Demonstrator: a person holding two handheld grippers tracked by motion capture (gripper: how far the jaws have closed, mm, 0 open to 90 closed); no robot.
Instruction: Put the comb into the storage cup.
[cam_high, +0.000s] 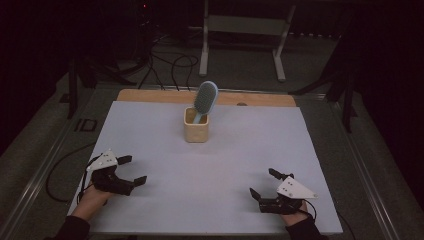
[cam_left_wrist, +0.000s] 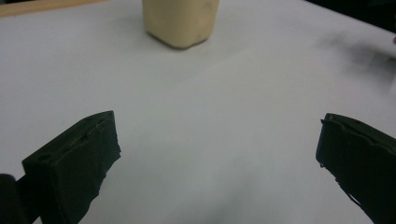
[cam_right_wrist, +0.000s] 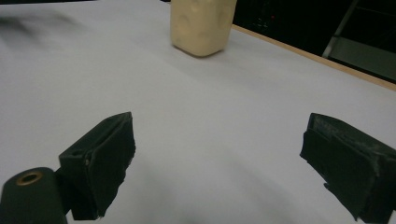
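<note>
**Brush waits in its cup, both grippers wide and well back**

The risk I see from here is a tip-over. The hairbrush stands handle-down in the small cream cup, its blue-grey head leaning out over the rim toward the right — top-heavy, by the look of it. If a jaw catches the cup's wall instead of the brush, or pulls the brush sideways rather than up, the cup could topple or slide across the white table, as nothing braces it. Steadying the cup with one gripper while the other lifts would be the safer way, I'd judge.

The left gripper rests low at the near left of the table, jaws spread wide and holding nothing. The right gripper sits at the near right, equally wide and empty. The cup stands toward the far middle of the table, well apart from both, roughly between them and ahead. Each gripper's own camera shows the cup's base straight ahead beyond the open jaws.
</note>
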